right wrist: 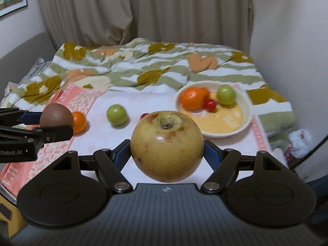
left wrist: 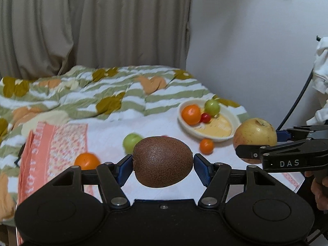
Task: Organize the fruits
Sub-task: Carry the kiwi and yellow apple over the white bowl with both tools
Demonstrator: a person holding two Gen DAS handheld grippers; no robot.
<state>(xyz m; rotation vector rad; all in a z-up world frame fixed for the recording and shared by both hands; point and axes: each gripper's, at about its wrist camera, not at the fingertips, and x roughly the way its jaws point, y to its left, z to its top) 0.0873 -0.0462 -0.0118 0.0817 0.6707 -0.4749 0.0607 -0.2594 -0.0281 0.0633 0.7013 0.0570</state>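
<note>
My left gripper [left wrist: 163, 164] is shut on a brown kiwi [left wrist: 162, 161] and holds it above the bed; the kiwi also shows in the right wrist view [right wrist: 56, 115]. My right gripper [right wrist: 167, 146] is shut on a yellow apple [right wrist: 167, 145], which also shows in the left wrist view [left wrist: 255, 137]. A cream bowl [left wrist: 223, 135] [right wrist: 245, 121] holds an orange [left wrist: 191, 114], a green fruit [left wrist: 212, 107] and a small red fruit [left wrist: 205, 117]. Loose on the white cloth lie a green fruit [right wrist: 116, 114], an orange [right wrist: 79, 122] and a small orange [left wrist: 206, 146].
A green, white and orange patterned quilt [left wrist: 102, 90] covers the far bed. A pink printed towel [left wrist: 51, 143] lies at the left. Beige curtains [left wrist: 92, 24] and a white wall [left wrist: 256, 41] stand behind. A black cable [left wrist: 297, 100] hangs at the right.
</note>
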